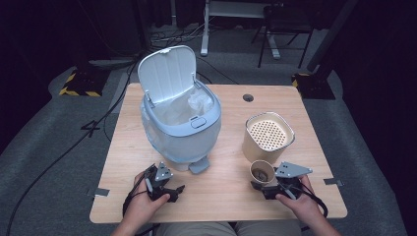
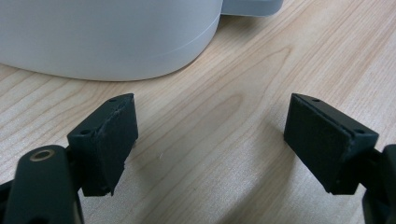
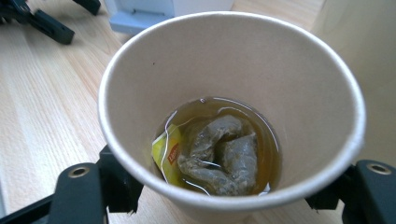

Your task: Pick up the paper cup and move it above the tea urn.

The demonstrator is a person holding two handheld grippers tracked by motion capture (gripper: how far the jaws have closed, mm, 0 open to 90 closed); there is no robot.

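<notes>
Right gripper view: right gripper (image 3: 231, 191) clamps paper cup (image 3: 232, 109) holding wet tea bag (image 3: 224, 154); left gripper (image 2: 210, 140) gapes empty near bin (image 1: 179, 115); grasp step, lift level next, likely.

I note a light wooden counter (image 1: 221, 191) with a round cable hole (image 1: 248, 98) near its far edge. Standing on it: a pale blue pedal bin (image 1: 182, 128) with lid raised, a beige perforated-top canister (image 1: 268, 136), and a paper cup (image 1: 261, 172).

paper cup (image 3: 224, 60) | upright, table front right | holds wet teabag (image 3: 222, 156), tea
</notes>
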